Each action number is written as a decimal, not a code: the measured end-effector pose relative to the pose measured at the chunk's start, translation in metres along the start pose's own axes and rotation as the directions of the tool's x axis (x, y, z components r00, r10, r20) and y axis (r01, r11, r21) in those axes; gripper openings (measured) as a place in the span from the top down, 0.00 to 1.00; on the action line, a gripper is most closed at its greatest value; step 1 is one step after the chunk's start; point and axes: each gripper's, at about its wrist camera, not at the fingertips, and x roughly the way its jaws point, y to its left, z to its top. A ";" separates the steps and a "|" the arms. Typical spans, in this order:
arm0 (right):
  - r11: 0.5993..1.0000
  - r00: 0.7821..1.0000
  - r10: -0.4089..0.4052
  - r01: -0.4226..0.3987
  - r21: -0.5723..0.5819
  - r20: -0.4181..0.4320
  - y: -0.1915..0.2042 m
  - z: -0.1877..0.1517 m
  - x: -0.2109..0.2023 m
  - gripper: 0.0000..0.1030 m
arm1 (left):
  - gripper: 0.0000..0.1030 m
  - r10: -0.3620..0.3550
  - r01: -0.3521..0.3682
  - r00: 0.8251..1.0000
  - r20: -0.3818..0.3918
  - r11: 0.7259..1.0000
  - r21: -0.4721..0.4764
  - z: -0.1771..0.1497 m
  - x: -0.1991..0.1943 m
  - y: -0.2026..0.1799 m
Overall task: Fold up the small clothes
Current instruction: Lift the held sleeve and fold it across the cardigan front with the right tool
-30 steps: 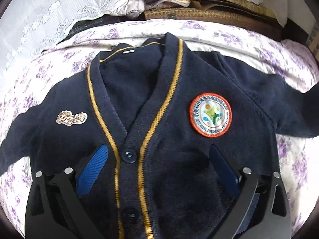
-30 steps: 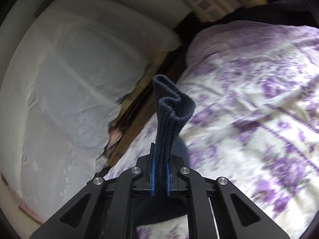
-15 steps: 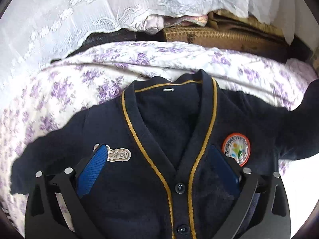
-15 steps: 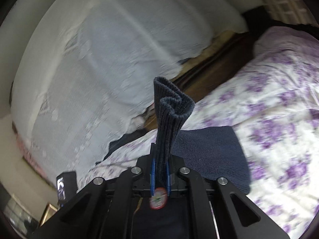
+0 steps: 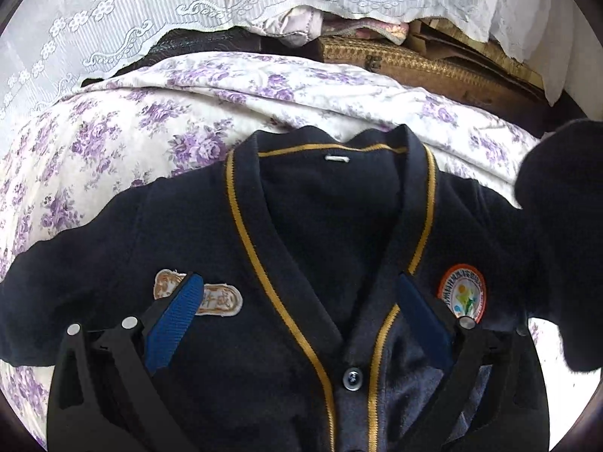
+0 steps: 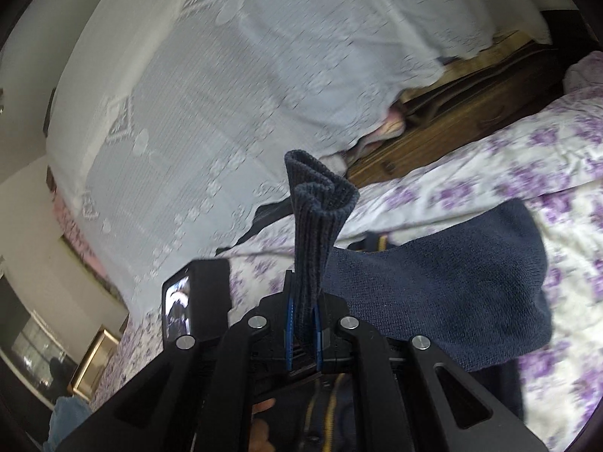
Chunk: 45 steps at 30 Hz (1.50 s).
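A navy cardigan (image 5: 320, 245) with yellow trim lies face up on the bed, buttoned below its V-neck. It has a round badge (image 5: 462, 293) on one side of the chest and a name patch (image 5: 218, 299) on the other. My left gripper (image 5: 297, 282) is open just over the chest, one blue pad near each patch, with nothing pinched. My right gripper (image 6: 303, 286) is shut on the ribbed cuff (image 6: 316, 203), which stands up out of the jaws. The sleeve (image 6: 452, 282) trails from it, and in the left wrist view the raised sleeve (image 5: 561, 226) is a dark mass at the right edge.
The floral bedspread (image 5: 150, 120) covers the bed. Behind it hang a white lace cloth (image 5: 113, 19) and a woven chest (image 5: 414, 64) with folded fabrics on top. The left gripper's body (image 6: 199, 293) is close on the left in the right wrist view.
My right gripper has swung across and a little up with the cuff, drawing the sleeve toward the cardigan's body. The left wrist view has shifted toward the collar, and the raised sleeve has entered at its right.
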 end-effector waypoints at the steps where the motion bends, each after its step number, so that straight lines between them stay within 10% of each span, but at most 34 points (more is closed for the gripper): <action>1: 1.000 1.000 0.005 -0.005 -0.004 -0.010 0.003 -0.003 0.004 0.91 | 0.04 0.001 -0.001 1.000 -0.001 1.000 -0.008 0.001 0.001 0.002; 22: 0.996 0.980 0.056 -0.069 -0.060 -0.193 0.012 -0.028 0.092 0.87 | 0.04 0.169 -0.171 0.985 -0.030 0.980 -0.101 0.005 0.031 0.048; 26: 0.988 0.965 0.149 -0.155 -0.013 -0.218 0.010 -0.023 0.086 0.61 | 0.04 0.210 -0.207 0.978 0.000 0.966 -0.155 0.006 0.022 0.058; 32: 0.969 0.956 0.234 -0.244 -0.037 -0.179 0.019 -0.007 0.046 0.60 | 0.04 0.121 -0.103 0.992 0.022 0.914 -0.392 0.009 0.002 0.110; 36: 0.983 0.980 0.149 -0.161 -0.084 -0.130 0.003 0.007 0.018 0.60 | 0.04 0.116 -0.068 0.990 0.081 0.893 -0.444 0.007 -0.020 0.121; 41: 0.992 0.991 -0.122 0.119 -0.051 -0.052 -0.053 0.024 -0.004 0.87 | 0.04 0.020 0.004 0.996 0.087 0.964 -0.267 0.007 -0.024 0.078; 45: 0.988 0.989 -0.121 0.128 0.090 -0.081 -0.095 0.030 -0.006 0.93 | 0.04 0.077 -0.076 0.997 0.013 0.996 -0.048 -0.001 0.007 0.032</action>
